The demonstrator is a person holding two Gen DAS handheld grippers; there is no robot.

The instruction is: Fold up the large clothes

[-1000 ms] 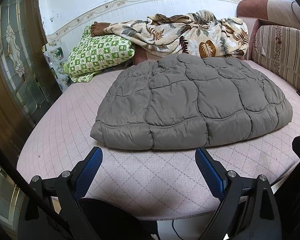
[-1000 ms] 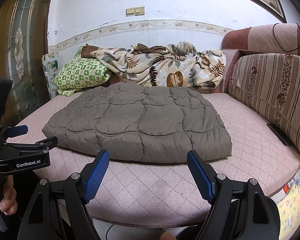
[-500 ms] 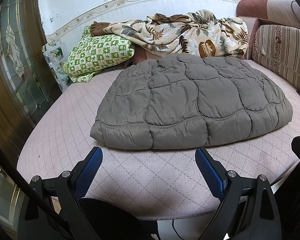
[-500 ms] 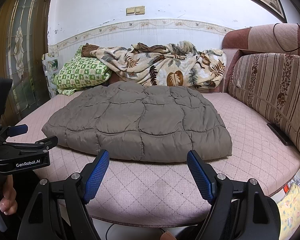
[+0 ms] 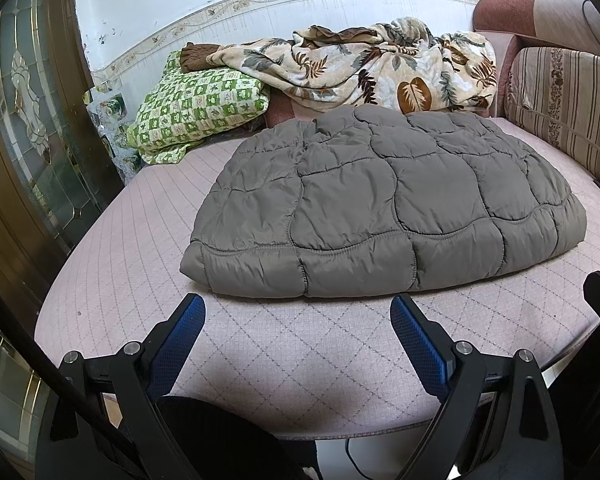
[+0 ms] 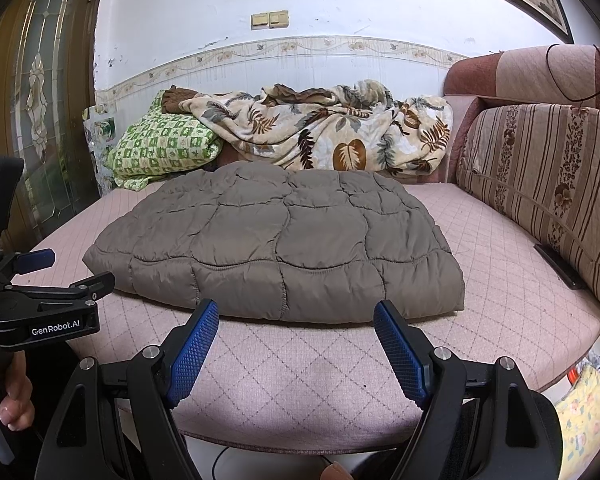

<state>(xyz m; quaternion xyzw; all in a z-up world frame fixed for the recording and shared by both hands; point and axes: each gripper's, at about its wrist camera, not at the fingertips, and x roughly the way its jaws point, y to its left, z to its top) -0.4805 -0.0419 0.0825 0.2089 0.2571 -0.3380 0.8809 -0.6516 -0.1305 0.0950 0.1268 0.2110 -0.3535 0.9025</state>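
A grey-brown quilted padded garment (image 5: 380, 204) lies folded into a flat bundle on the pink quilted bed (image 5: 300, 348); it also shows in the right wrist view (image 6: 276, 244). My left gripper (image 5: 298, 310) is open and empty, hovering over the bed's front edge just short of the bundle's near edge. My right gripper (image 6: 296, 314) is open and empty, also in front of the bundle's near edge. The left gripper's body (image 6: 40, 304) shows at the left of the right wrist view.
A green checked pillow (image 5: 196, 108) and a leaf-print blanket (image 5: 364, 68) are piled at the back. A striped cushion (image 6: 540, 184) lines the right side, with a dark flat object (image 6: 556, 266) below it. A glass-panelled door (image 5: 24, 128) stands at the left.
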